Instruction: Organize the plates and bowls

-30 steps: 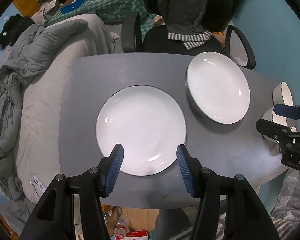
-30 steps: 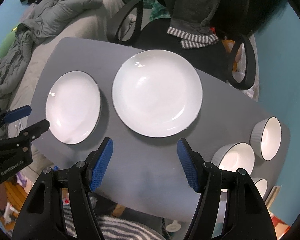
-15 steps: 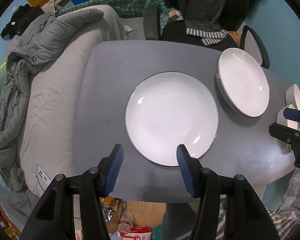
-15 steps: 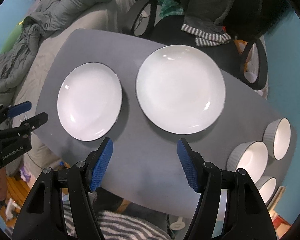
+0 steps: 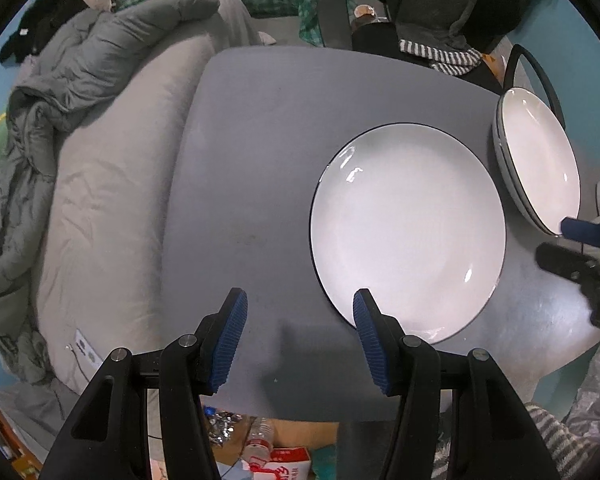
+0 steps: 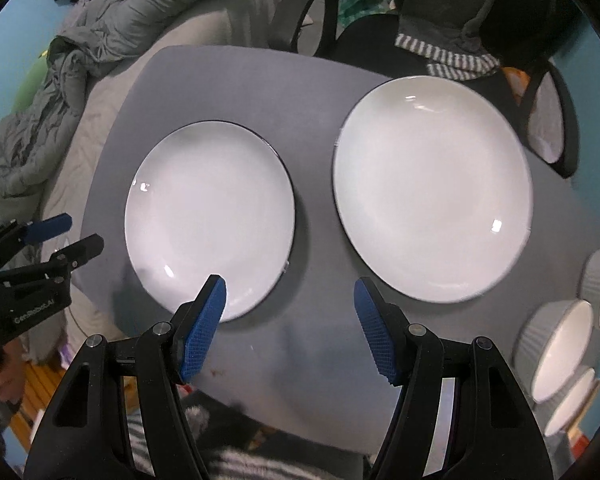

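A lived-in bedroom at home is shown: a bed with a rumpled grey duvet [image 5: 100,92] is shoved against the grey table [image 5: 260,128], and clothes are draped over an office chair [image 6: 440,12].

The left gripper [image 5: 298,312] points down. Its two black arms end in blue ribbed pads [image 5: 229,338], and the pads stand wide apart with nothing between them. In the right wrist view this same gripper [image 6: 66,232] shows at the left edge, seen from the side, with its two tips apart.

The right gripper [image 6: 288,300] also points down, tipped just a little. Its blue pads [image 6: 376,340] are spread wide too, and they hold nothing. In the left wrist view it [image 5: 568,238] pokes in from the right edge, tips apart.
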Demonstrator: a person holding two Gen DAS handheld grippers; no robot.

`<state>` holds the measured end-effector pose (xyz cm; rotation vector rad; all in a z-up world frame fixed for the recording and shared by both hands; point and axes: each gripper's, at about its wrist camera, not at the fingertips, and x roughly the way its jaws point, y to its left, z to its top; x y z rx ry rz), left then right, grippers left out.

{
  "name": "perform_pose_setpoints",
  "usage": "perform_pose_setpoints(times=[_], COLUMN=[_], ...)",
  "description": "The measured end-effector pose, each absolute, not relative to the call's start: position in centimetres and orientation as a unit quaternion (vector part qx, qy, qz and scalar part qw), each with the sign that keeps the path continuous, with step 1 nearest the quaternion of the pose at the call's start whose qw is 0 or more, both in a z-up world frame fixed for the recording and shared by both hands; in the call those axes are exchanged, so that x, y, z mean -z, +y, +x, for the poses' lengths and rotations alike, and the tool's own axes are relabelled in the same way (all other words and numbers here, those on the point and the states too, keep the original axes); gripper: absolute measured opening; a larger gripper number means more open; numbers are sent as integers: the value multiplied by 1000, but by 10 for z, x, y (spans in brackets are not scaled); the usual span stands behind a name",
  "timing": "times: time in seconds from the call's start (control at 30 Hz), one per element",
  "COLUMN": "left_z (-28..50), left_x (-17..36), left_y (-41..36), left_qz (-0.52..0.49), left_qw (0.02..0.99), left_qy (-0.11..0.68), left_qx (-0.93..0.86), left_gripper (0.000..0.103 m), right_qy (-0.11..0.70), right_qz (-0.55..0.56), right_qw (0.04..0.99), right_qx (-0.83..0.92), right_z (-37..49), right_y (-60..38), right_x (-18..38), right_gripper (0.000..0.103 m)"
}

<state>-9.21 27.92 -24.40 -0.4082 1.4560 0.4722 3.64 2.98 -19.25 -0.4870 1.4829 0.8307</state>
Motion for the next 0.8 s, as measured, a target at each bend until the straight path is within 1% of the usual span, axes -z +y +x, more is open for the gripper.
perform_pose_setpoints(times=[0.17, 0.5, 0.8], left_z=[-85, -75, -75], left_x=[257, 277, 293], left_y=[292, 311, 319], left_qz=[-185, -213, -245], left_qw=[697, 685, 672], left_qy=[664, 674, 679], left_qx=[-197, -175, -164], left_gripper=[56, 56, 56], right_qy=[662, 668, 683], right_qz=[-213, -224, -213], right_qw=[622, 616, 615], right_qx=[-361, -352, -331], right_z=[35, 28, 33], right_y=[40, 65, 66], right_x=[213, 233, 250], right_gripper=[66, 66, 66])
